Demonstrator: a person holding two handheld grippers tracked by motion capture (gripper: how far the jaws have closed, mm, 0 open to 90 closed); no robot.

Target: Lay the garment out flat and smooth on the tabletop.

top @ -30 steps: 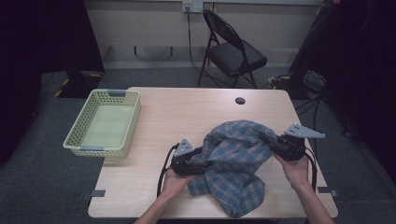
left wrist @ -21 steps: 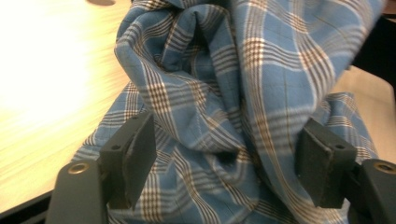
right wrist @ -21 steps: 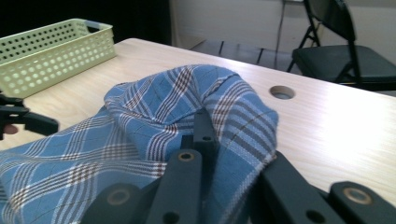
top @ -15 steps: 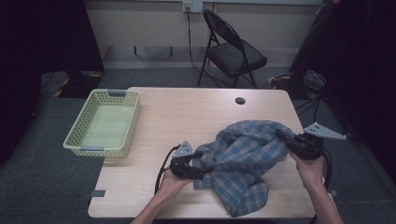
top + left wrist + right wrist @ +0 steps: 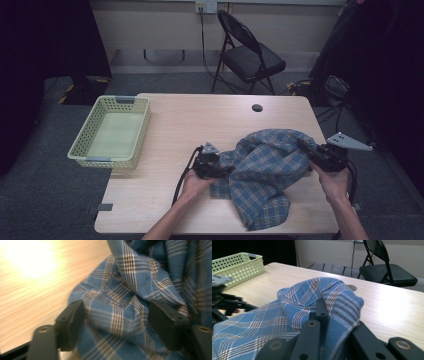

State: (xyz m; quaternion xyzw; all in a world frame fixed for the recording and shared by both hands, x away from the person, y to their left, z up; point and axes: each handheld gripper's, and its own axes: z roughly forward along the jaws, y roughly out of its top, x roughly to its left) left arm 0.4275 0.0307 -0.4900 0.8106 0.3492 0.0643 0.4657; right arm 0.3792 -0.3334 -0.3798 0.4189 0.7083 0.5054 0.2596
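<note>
Cloth: blue plaid shirt (image 5: 265, 175), crumpled on the wooden surface (image 5: 200, 120), stretched between the two sets of jaws.
Left gripper (image 5: 117, 322): jaws spread wide, a bunched fold of the shirt lying between them; no pinch.
Right gripper (image 5: 329, 312): jaws drawn together on a raised fold of the shirt, fabric draped over both.
Basket (image 5: 112, 131): pale green, perforated, well apart beyond the left jaws.
Chair (image 5: 250, 55): black, folding, past the surface.

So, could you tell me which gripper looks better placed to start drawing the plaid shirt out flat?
Probably the right gripper: its jaws are shut on a fold of the plaid shirt at the cloth's right edge. The left gripper stands open, with cloth between its jaws but not yet pinched.
</note>
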